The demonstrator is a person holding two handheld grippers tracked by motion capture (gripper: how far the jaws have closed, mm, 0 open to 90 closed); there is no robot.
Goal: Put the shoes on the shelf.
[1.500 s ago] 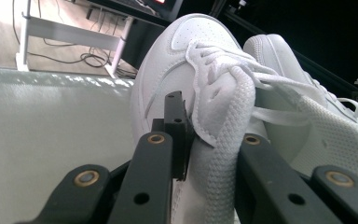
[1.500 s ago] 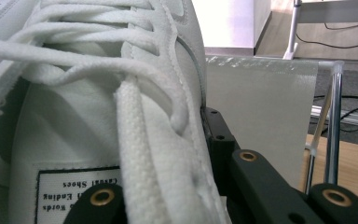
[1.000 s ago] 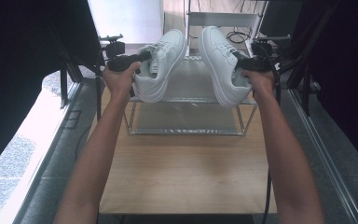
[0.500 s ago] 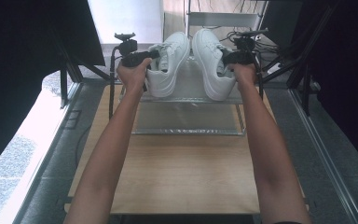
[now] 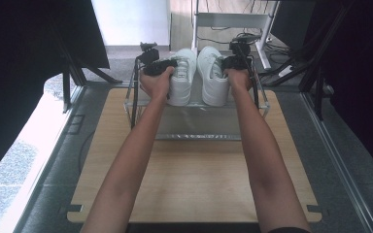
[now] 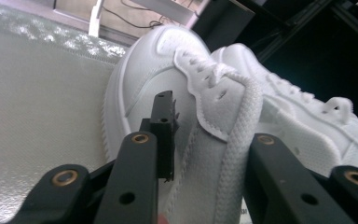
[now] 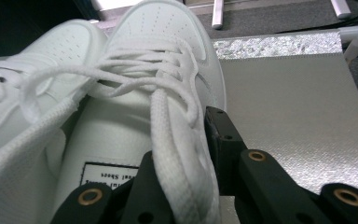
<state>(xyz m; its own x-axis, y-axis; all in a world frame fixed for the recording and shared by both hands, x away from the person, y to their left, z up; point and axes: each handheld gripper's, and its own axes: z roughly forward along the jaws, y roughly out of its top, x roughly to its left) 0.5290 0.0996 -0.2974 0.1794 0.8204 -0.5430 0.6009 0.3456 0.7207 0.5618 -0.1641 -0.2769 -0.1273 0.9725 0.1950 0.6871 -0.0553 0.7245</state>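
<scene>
Two white lace-up sneakers stand side by side, toes away from me, on the top shelf of a metal rack [image 5: 209, 121]. My left gripper [image 5: 171, 66] holds the left shoe [image 5: 182, 73] by its outer collar wall. Seen from the left gripper [image 6: 214, 123], that wall and a lace lie between the jaws, which have just been opening. My right gripper [image 5: 227, 63] grips the right shoe [image 5: 213, 73] the same way. From the right gripper [image 7: 182, 140], its jaws have also just been opening, and the outer pad still lies against the shoe's side [image 7: 163, 28].
The rack stands at the far half of a wooden tabletop [image 5: 194, 179]. Dark frame posts [image 5: 68, 73] rise on both sides. Behind the rack are cables [image 5: 252, 41] and a white desk frame. The shelf has a textured silver liner [image 7: 289, 107].
Both hands have moved away from me and inward, bringing the two shoes from tilted and apart to level and close together on the rack's top shelf.
</scene>
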